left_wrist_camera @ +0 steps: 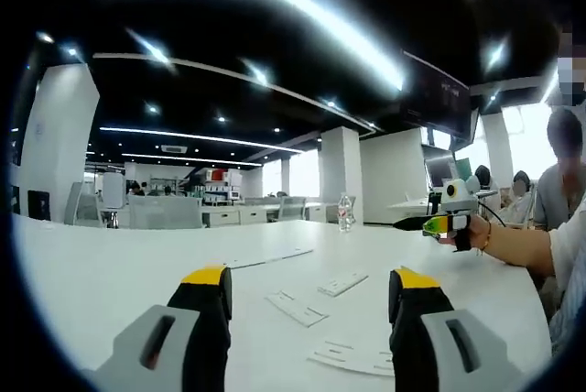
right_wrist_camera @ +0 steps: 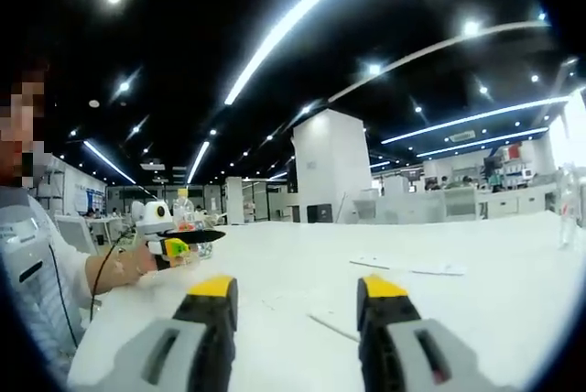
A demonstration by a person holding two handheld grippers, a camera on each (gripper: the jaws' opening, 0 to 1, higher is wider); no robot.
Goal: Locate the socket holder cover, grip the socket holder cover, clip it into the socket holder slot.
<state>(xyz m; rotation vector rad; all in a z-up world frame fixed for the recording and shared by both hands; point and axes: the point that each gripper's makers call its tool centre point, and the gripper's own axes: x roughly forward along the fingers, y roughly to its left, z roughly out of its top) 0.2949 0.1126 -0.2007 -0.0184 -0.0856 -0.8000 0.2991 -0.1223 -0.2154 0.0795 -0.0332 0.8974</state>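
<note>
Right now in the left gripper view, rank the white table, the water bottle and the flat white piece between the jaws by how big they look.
1. white table
2. flat white piece, though nearness enlarges it
3. water bottle, far back, so its true size is unsure

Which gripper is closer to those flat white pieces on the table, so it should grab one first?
Probably the left gripper: its open jaws point at the flat white pieces lying just ahead on the white table. The right gripper is also open, but its view shows fewer pieces, so it seems less well aimed.
</note>
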